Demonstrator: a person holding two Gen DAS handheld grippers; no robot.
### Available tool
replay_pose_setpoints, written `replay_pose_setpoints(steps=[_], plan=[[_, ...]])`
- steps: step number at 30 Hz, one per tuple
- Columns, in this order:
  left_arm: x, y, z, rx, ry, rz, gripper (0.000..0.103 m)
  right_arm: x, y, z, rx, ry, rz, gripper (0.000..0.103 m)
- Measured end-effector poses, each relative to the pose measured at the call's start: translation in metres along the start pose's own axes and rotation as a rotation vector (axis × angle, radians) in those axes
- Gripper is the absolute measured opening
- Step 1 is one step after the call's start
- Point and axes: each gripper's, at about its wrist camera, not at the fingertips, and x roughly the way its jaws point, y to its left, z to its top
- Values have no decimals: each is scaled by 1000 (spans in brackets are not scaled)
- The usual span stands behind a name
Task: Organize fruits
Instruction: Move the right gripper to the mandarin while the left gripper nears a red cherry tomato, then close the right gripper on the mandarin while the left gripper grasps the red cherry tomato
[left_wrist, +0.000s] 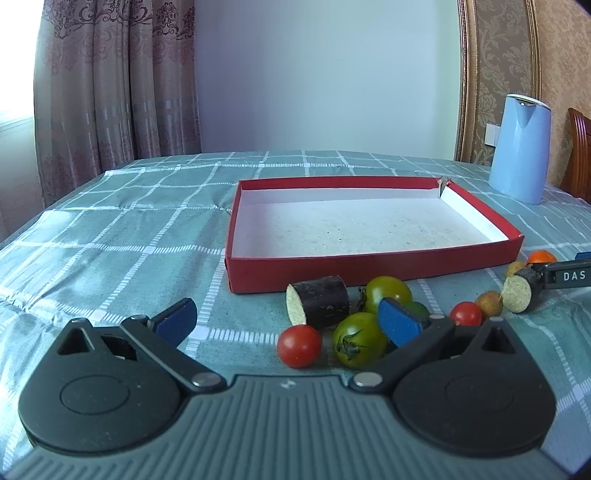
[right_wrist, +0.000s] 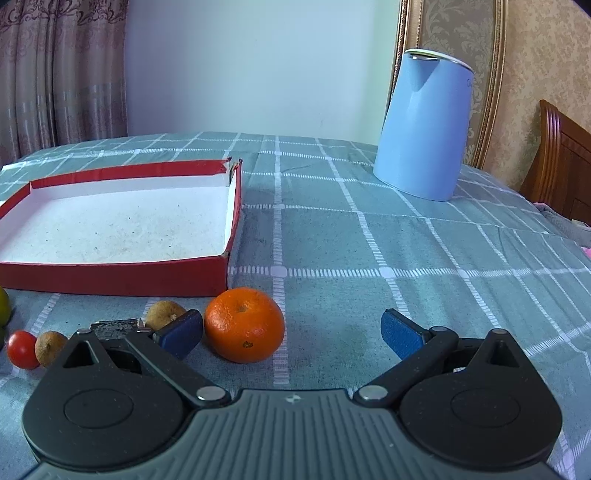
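Observation:
A shallow red box (left_wrist: 369, 264) with a white inside stands empty mid-table; it also shows in the right wrist view (right_wrist: 110, 275). In front of it lie an eggplant piece (left_wrist: 319, 301), a red cherry tomato (left_wrist: 299, 346), green tomatoes (left_wrist: 358, 339), a second red tomato (left_wrist: 466, 313), a brown longan (left_wrist: 488, 302) and another eggplant piece (left_wrist: 521, 290). My left gripper (left_wrist: 288, 325) is open, low over the cloth, around the red and green tomatoes. My right gripper (right_wrist: 291, 332) is open, with an orange (right_wrist: 244, 325) between its fingers near the left one. Longans (right_wrist: 164, 314) lie beside it.
A blue kettle (right_wrist: 424, 129) stands at the back right of the table (right_wrist: 369, 240), also in the left wrist view (left_wrist: 519, 147). A wooden chair (right_wrist: 561, 162) is at the right edge. Curtains and a wall are behind.

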Motion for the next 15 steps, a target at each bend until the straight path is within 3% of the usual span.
replay_pose_setpoints(steps=[4,12,15], plan=[[0,1,0,-4,3,-4,103,2,3,1,-21,1,-5,103],[0,0,0,3,5,-8,103,1,6,0,-30,11,99,58],[1,0,0,5,7,-14,103,0,8,0,-40,7,108,53]])
